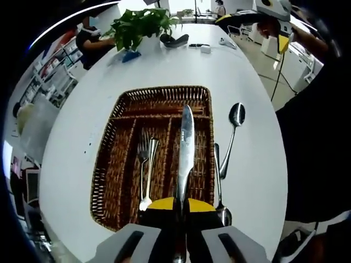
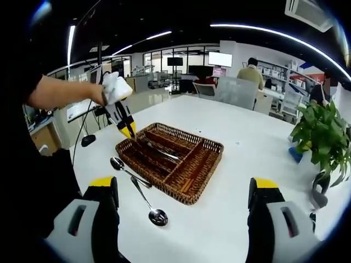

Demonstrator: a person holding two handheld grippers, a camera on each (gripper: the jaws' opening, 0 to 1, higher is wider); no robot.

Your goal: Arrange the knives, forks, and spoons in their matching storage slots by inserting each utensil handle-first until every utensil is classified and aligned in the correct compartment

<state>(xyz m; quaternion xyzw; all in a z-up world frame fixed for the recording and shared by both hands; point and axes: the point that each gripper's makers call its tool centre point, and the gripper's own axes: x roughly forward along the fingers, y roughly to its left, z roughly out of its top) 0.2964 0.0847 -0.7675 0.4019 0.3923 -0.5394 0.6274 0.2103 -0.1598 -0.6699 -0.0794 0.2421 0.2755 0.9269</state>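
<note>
A brown wicker cutlery tray point(image 1: 159, 91) with long slots lies on the white table. My left gripper point(image 1: 181, 207) is shut on a table knife point(image 1: 186, 145), whose blade points forward over the tray's right-hand slots. Two forks point(image 1: 146, 161) lie in a slot left of the knife. Two spoons rest on the table right of the tray, one further off point(image 1: 235, 125) and one close by point(image 1: 220, 197). In the right gripper view, my right gripper point(image 2: 184, 186) stands wide open above the table, short of the tray point(image 2: 215, 147). There the left gripper point(image 2: 125, 125) hovers at the tray's far-left end, with both spoons point(image 2: 122, 166) point(image 2: 156, 215) in front.
A potted plant point(image 1: 140, 24) point(image 2: 323, 129) stands at the table's end, with small items point(image 1: 205, 48) near it. A seated person point(image 1: 88, 41) is beyond the plant. Another person point(image 2: 252, 70) sits behind a grey chair point(image 2: 237, 90). The table edge runs close beside the spoons.
</note>
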